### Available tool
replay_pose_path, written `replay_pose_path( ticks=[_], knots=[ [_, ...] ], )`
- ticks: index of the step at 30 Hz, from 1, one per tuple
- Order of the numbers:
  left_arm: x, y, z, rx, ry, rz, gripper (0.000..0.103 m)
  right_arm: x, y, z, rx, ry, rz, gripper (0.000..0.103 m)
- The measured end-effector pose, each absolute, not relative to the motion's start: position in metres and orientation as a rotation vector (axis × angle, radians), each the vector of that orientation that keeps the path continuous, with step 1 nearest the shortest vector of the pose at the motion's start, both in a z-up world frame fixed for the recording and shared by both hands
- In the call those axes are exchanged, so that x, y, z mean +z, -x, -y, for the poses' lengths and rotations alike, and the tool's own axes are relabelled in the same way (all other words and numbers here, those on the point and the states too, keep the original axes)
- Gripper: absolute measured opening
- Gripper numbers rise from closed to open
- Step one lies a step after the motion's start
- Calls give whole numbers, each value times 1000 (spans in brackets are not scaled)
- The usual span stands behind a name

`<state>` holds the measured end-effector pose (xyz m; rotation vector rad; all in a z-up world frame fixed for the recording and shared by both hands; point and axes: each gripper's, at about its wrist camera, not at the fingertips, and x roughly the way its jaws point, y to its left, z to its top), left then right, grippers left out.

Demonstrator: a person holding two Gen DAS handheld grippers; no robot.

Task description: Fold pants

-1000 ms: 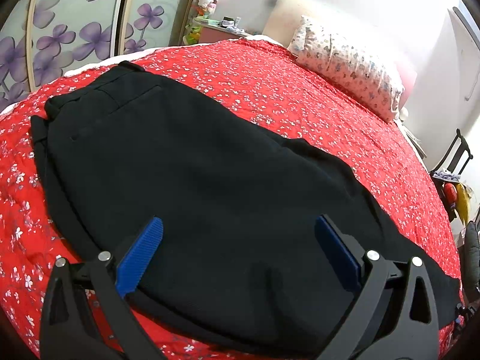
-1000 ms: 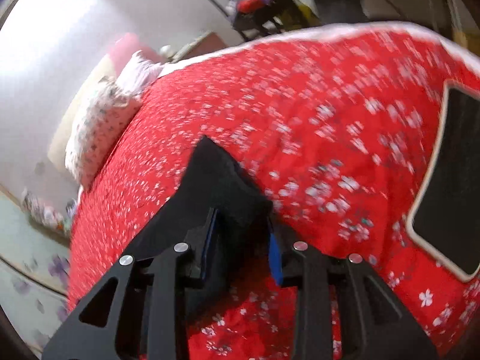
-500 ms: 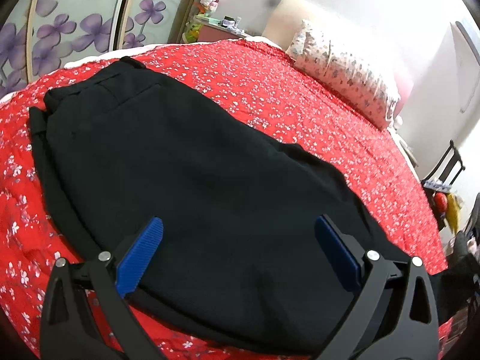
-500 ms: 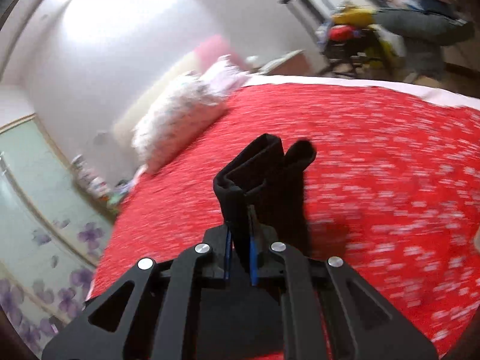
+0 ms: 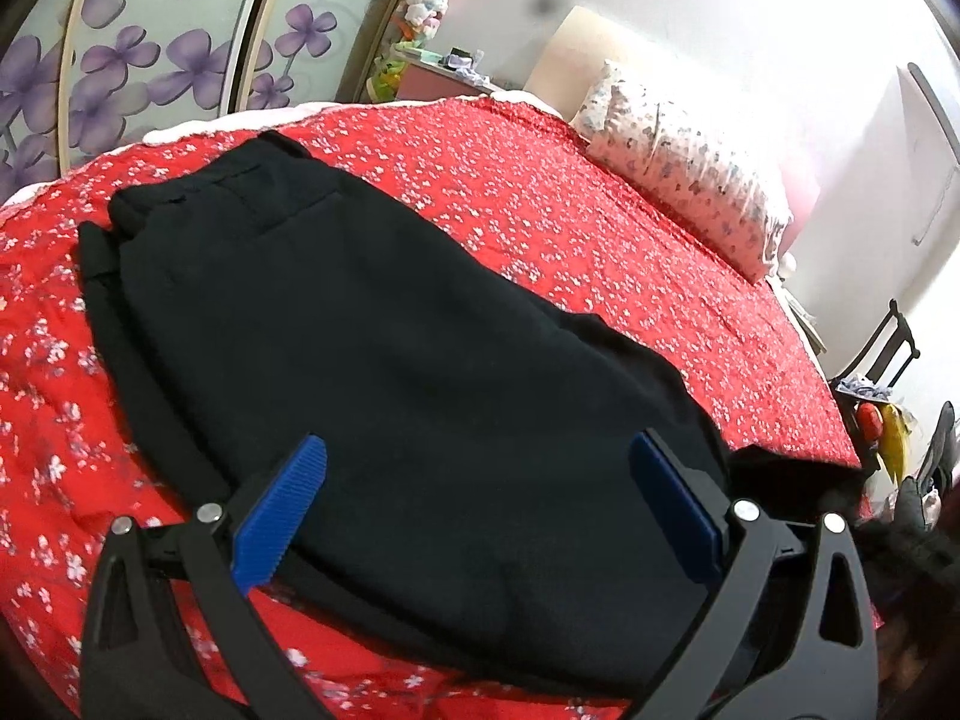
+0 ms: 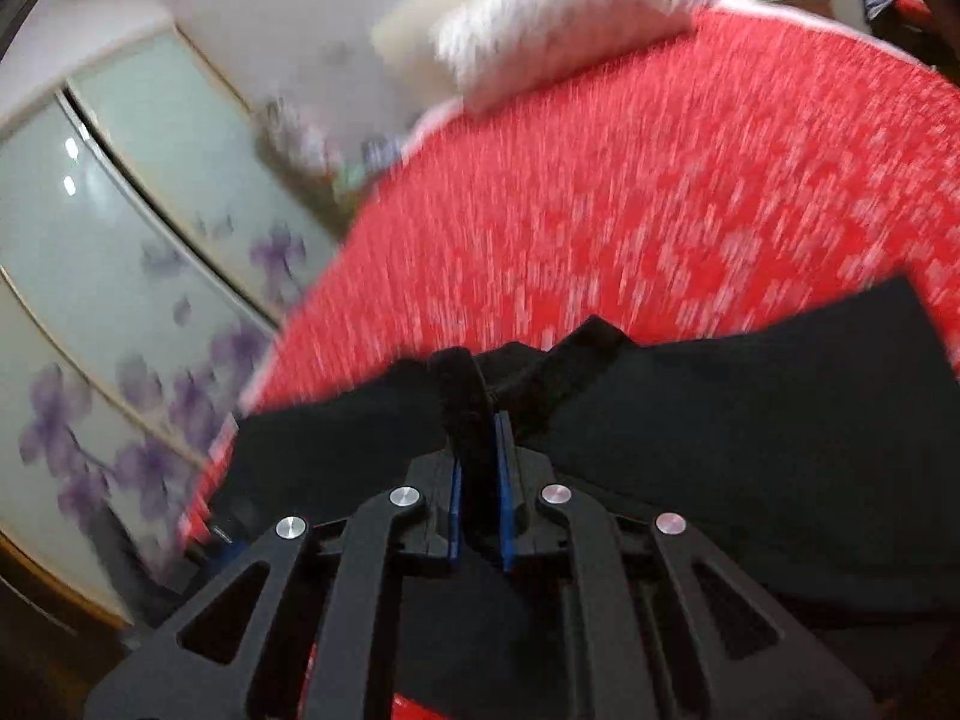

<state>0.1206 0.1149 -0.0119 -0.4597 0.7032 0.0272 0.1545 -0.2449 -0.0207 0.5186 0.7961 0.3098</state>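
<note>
While your right gripper is clamped tight on a bunched end of the black pants, the cloth could slip out if you pull too fast; the right wrist view is all smeared, so your hand looks to be moving quickly. If the bunch slides free, the end would drop in a heap and the fold would come out crooked; if you tug too hard, the flat part on the bed could drag and wrinkle. Your left gripper hangs just over the near edge of the pants with its jaws wide apart, holding nothing; it could catch the soft cloth if it dips lower. The pants lie long and flat across the red bedspread, waist end toward the flowered wardrobe doors; they are dark, soft and floppy, with no shine. The bedspread is puffy with small white flowers; the pillow at the far side is pale with a tiny print. The blue pads are ribbed, which helps them hold.
</note>
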Motion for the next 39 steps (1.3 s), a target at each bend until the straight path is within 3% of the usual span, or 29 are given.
replay_pose_path(
  ticks=[9,14,16,18,20,25,28,30,32,35,39],
  knots=[
    [-5,-113,-130,21,481,-671,101,8,-152,194,327,-395,-680,9],
    [-5,-111,-133,17,487,-675,101,-39,-156,143,349,-124,-932,13],
    [-5,-109,-134,14,492,-673,101,-52,-149,138,360,-76,-982,22],
    [-4,-108,-135,12,494,-671,101,-50,-140,137,419,-85,-977,49],
    [-3,-108,-135,8,494,-670,101,-45,-137,141,464,-145,-1004,65],
    [-1,-106,-134,-6,497,-662,101,-22,-140,167,516,-399,-878,65],
    [0,-105,-133,-10,493,-657,101,-34,-154,170,526,-522,-936,65],
    [-1,-105,-134,-8,493,-660,101,-67,-164,157,480,-431,-1103,61],
    [-3,-107,-134,-9,498,-667,101,-59,-154,149,466,-320,-1035,54],
    [-3,-108,-136,-7,503,-669,101,-31,-134,137,392,-104,-865,51],
    [-3,-109,-136,-9,515,-671,101,-19,-128,127,314,114,-782,46]
  ],
)
